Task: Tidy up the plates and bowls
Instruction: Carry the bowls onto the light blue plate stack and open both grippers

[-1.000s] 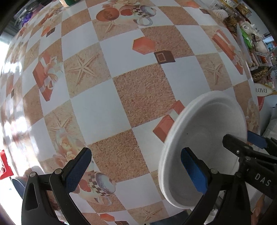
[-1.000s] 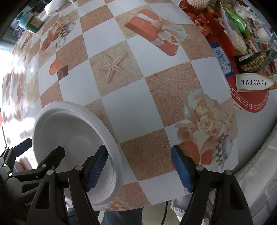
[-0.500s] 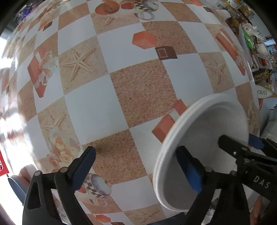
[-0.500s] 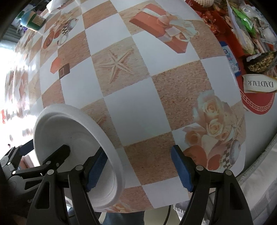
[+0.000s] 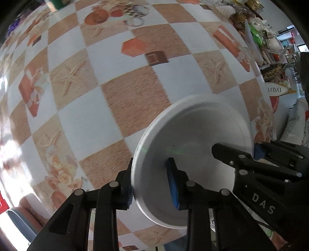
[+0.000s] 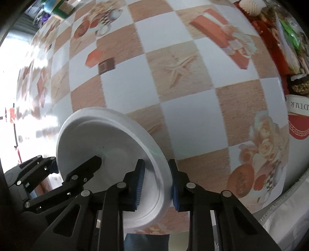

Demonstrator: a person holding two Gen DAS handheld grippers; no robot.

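A white foam plate [image 5: 195, 135] is held tilted above the checkered tablecloth near the table's front edge; it also shows in the right wrist view [image 6: 108, 141]. My left gripper [image 5: 150, 185] is shut on the plate's left rim, one blue pad inside the dish and one behind it. My right gripper [image 6: 156, 181] is shut on the plate's right rim in the same way. Each gripper's black frame shows in the other's view across the plate.
The tablecloth [image 5: 131, 96] has brown and white squares with printed starfish, gift boxes and cups. Snack packets and a red mat [image 6: 297, 127] crowd the right edge of the table. A green container [image 5: 59, 3] stands at the far edge.
Both grippers have closed from wide open onto opposite rims of the plate. The plate has tilted up and sits a little closer to the middle of both views.
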